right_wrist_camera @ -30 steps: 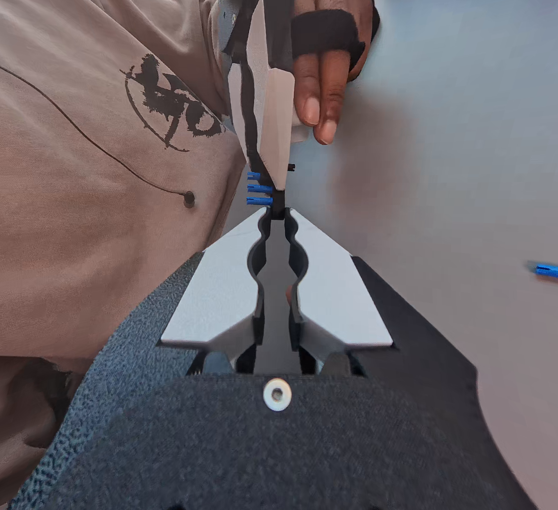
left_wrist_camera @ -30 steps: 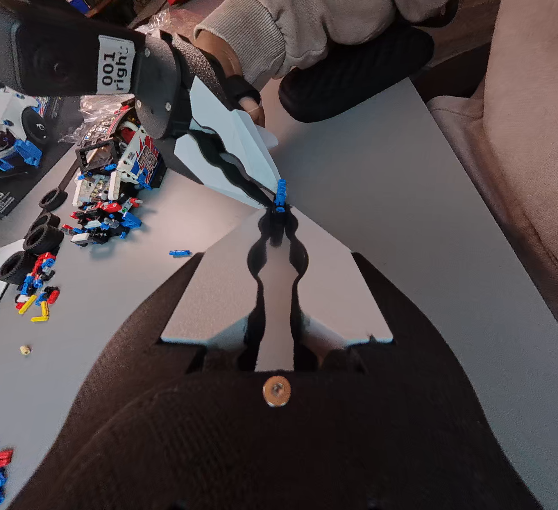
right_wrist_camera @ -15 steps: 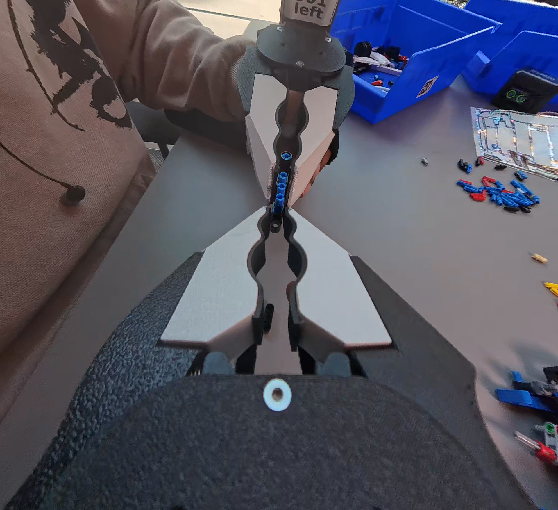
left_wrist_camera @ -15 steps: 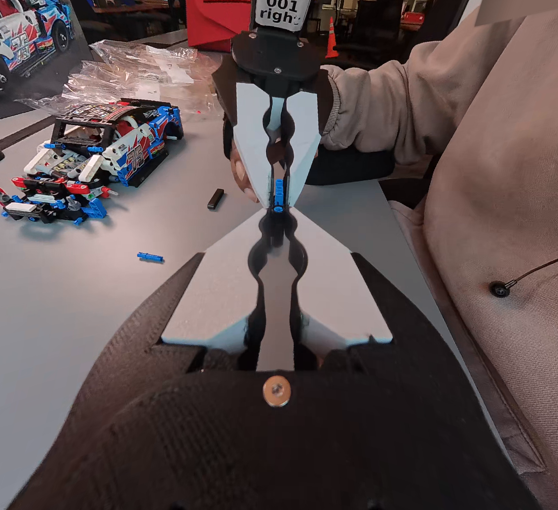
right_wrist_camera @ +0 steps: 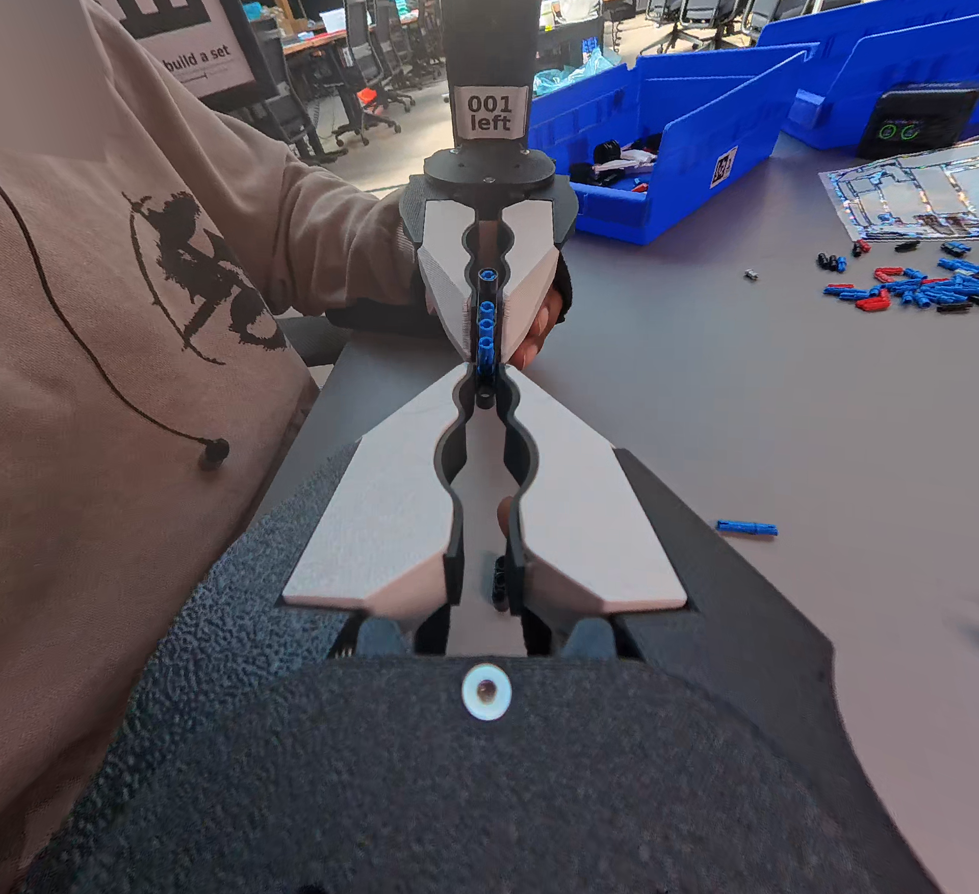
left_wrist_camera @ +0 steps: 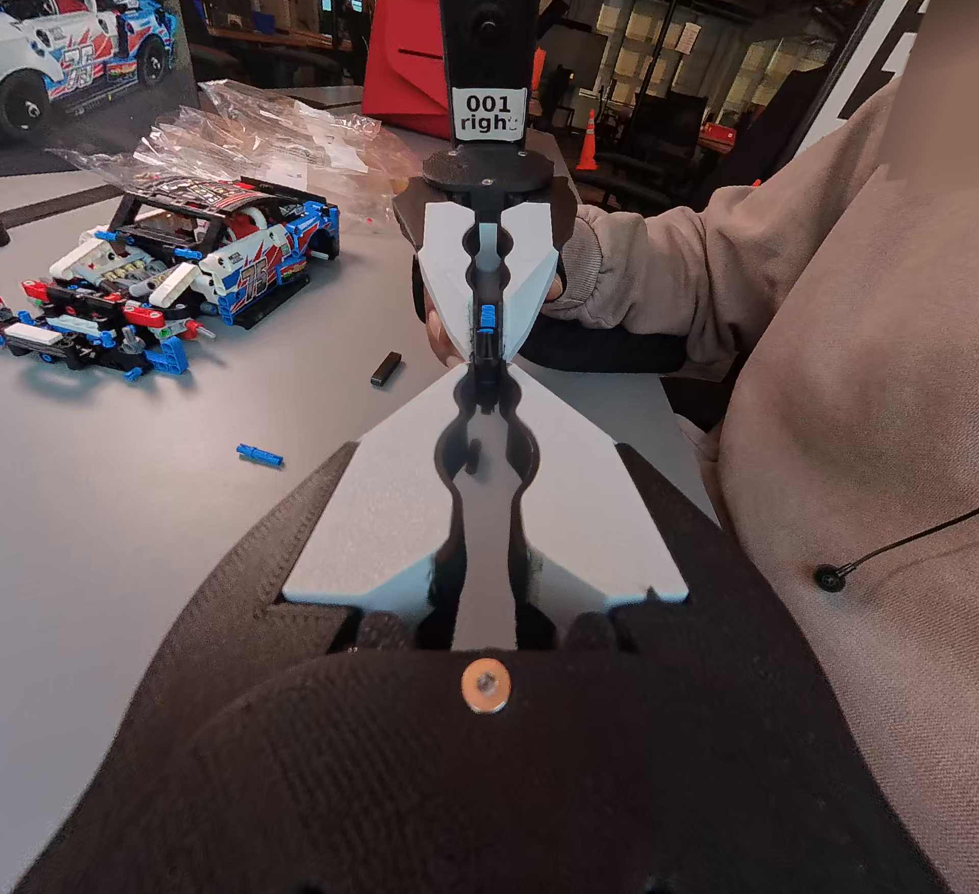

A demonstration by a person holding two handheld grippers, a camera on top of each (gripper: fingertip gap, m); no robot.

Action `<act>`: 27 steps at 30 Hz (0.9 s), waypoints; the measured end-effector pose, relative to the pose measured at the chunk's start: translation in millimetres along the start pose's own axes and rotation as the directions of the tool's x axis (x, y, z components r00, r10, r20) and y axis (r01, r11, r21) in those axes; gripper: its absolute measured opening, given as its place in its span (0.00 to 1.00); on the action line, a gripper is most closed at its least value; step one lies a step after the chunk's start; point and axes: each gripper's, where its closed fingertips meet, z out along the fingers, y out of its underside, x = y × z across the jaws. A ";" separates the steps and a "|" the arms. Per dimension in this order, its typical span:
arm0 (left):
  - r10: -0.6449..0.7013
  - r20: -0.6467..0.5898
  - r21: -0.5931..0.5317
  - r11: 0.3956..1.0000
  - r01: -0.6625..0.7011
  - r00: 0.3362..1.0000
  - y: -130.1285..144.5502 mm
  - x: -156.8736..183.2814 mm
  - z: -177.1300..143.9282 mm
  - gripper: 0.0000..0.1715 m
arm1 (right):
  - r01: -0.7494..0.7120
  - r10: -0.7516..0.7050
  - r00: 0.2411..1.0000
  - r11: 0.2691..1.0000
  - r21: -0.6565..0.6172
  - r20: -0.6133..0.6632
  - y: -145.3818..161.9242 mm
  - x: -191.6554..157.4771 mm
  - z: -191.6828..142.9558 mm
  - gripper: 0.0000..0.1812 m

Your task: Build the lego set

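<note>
Jaws: left gripper (left_wrist_camera: 486, 375) narrow, clamped on black beam (right_wrist_camera: 486, 339) carrying 3 blue pins (right_wrist_camera: 486, 326) | right gripper (right_wrist_camera: 484, 375) narrow, pinching same beam's end, tips meeting, likely to steady it | part-built car (left_wrist_camera: 196, 265) well apart on table (left_wrist_camera: 159, 471), loose pin (left_wrist_camera: 259, 455) nearer.

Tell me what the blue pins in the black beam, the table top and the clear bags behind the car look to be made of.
Blue pins: hard moulded plastic, slightly glossy, with crisp hollow ends. Black beam that the two grippers pinch: likely the same plastic, duller. Table top: smooth matte grey, probably laminate; no grain shows. Clear bags: thin transparent film, crinkled with bright glints.
</note>
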 end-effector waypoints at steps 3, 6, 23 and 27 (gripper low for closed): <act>-0.051 0.013 -0.055 0.997 0.052 0.999 9.1 -7.6 0.4 0.03 | 0.021 -0.024 0.999 0.998 -0.063 -0.042 8.8 7.0 0.7 0.03; -0.049 0.087 -0.157 0.986 0.062 0.995 26.2 -20.9 -1.2 0.03 | 0.051 -0.064 0.997 0.947 -0.318 -0.030 39.2 6.5 -13.0 0.09; -0.193 0.129 -0.299 0.928 0.224 0.973 58.9 -23.8 -1.4 0.03 | 0.009 -0.059 0.995 0.873 -0.488 -0.085 70.8 15.5 -12.9 0.02; -0.214 0.075 -0.269 0.936 0.227 0.974 50.8 -16.6 0.5 0.03 | -0.161 0.149 0.985 0.973 -0.163 -0.081 28.1 24.2 -17.2 0.03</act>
